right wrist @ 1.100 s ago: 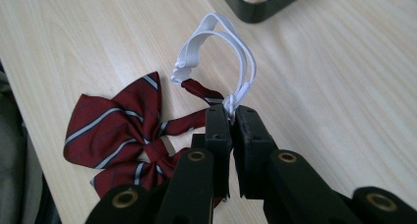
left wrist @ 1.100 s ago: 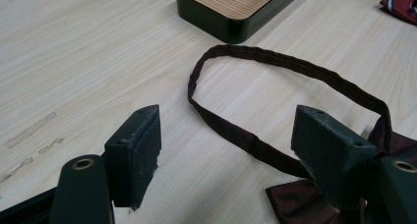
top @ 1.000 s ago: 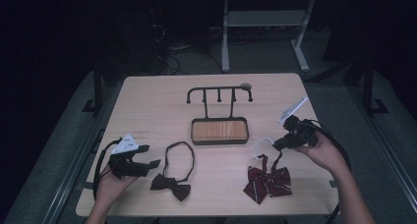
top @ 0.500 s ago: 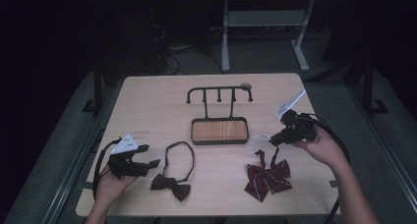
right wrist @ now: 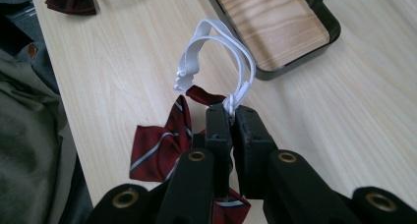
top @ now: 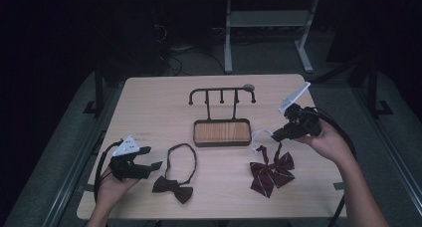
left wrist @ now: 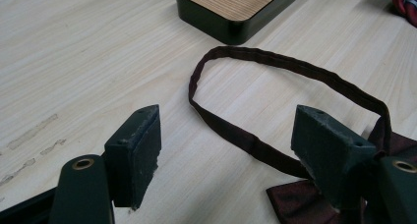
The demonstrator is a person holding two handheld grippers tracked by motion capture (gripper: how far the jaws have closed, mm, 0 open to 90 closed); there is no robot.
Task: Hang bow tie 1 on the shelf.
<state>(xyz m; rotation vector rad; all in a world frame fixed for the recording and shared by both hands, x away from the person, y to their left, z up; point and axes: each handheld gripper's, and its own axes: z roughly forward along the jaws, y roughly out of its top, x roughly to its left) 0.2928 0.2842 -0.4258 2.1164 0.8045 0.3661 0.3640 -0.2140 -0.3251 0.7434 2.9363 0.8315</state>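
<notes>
Presently the likely aim is hanging a bow tie on the hook stand (top: 222, 93) behind the wooden tray (top: 222, 132).

Left gripper (top: 133, 165): fingers wide apart, empty, resting near the dark bow tie (top: 174, 187) on the table (top: 154, 107).

Right gripper (right wrist: 231, 117): fingers clamped on the white elastic loop (right wrist: 211, 42) of the striped red bow tie (top: 271, 170), whose bow hangs low by the table. Advice: lift until it swings free, keep the loop spread, then carry it over a hook.
</notes>
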